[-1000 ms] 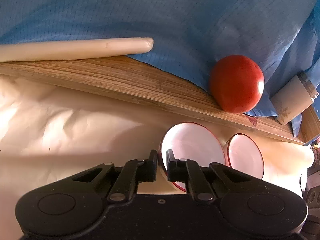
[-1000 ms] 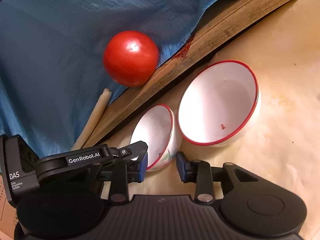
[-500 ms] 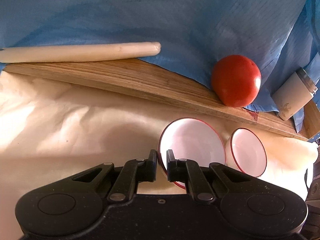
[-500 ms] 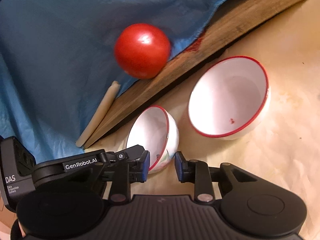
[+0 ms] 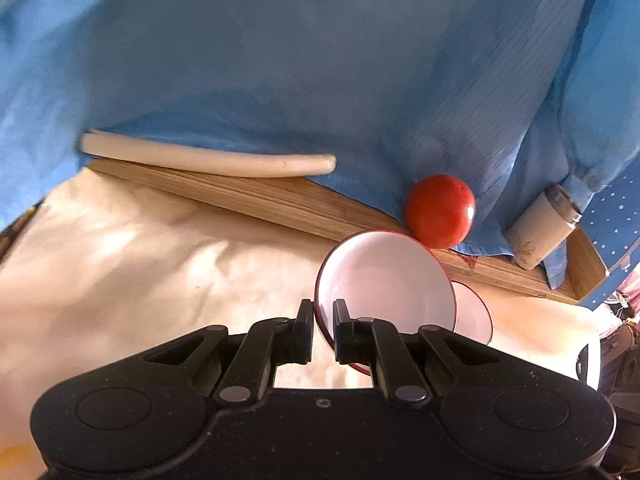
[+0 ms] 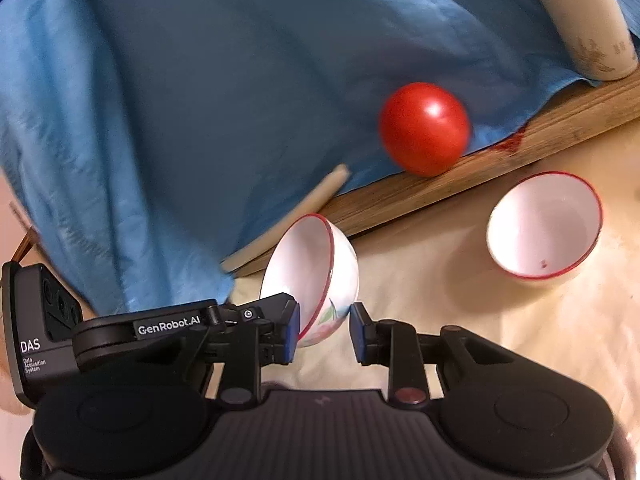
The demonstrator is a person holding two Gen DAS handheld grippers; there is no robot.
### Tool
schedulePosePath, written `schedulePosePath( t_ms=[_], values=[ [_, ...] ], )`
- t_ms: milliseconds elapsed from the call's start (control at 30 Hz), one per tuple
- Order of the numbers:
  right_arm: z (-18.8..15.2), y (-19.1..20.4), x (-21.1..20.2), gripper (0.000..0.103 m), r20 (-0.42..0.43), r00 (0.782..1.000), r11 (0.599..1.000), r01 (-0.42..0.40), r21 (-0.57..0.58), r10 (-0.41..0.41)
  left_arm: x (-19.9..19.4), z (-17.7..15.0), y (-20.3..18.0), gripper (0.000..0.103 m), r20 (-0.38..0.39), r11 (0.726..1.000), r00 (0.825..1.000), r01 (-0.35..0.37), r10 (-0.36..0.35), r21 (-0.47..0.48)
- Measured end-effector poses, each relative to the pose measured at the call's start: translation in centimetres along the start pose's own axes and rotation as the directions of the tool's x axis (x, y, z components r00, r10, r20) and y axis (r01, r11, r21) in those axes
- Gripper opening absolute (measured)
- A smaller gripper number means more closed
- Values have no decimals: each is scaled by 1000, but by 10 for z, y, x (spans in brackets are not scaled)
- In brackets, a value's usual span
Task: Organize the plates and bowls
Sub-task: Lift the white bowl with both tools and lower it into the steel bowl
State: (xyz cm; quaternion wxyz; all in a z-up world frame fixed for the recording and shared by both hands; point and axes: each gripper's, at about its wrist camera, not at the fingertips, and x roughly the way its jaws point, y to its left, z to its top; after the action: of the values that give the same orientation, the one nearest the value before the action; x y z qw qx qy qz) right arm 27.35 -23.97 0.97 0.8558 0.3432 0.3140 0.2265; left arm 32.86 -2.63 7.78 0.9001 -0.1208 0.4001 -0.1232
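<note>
**Two red-rimmed bowls lifted, one in each gripper**

In the left wrist view, the larger bowl (image 5: 386, 280) sits at lower centre, its near rim pinched between the left gripper's (image 5: 323, 330) jaws, which are nearly together on the thin wall. In the right wrist view, the small flowered bowl (image 6: 316, 276) tilts at lower centre, its wall clamped by the right gripper's (image 6: 324, 334) jaws. Both appear raised off the cream-covered worktop (image 5: 152, 264). Behind lie a wooden board (image 5: 288, 200), a tomato (image 5: 440, 211), a pale stick (image 5: 208, 156), blue cloth (image 5: 320, 60). Judged next: nest small into large; keep rims level and lower gently, since rim grips slip easily
</note>
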Motion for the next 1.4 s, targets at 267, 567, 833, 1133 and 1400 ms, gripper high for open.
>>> schedulePosePath(
  t_ms=[267,567,833,1133,1400],
  values=[
    [-27,29,0,30,-49,998,1000,-29,-10,28,-38,-18,17,10,15,1000,1000,4,-4,-11],
    [-53,44,-7,30,-104,994,998,-33,-47,28,-64,-47,37,10,7,1000,1000,-6,7,-24],
    [-71,55,0,30,-167,986,997,-40,-72,28,-78,-63,52,10,-9,999,1000,-30,30,-38],
    [-85,59,11,30,-226,974,996,-21,-92,0,-74,-75,61,10,-54,997,996,-68,66,-22],
    [-85,61,16,31,-245,969,994,-10,-110,-17,-70,-76,63,11,-82,996,993,-84,83,-12]
  ],
)
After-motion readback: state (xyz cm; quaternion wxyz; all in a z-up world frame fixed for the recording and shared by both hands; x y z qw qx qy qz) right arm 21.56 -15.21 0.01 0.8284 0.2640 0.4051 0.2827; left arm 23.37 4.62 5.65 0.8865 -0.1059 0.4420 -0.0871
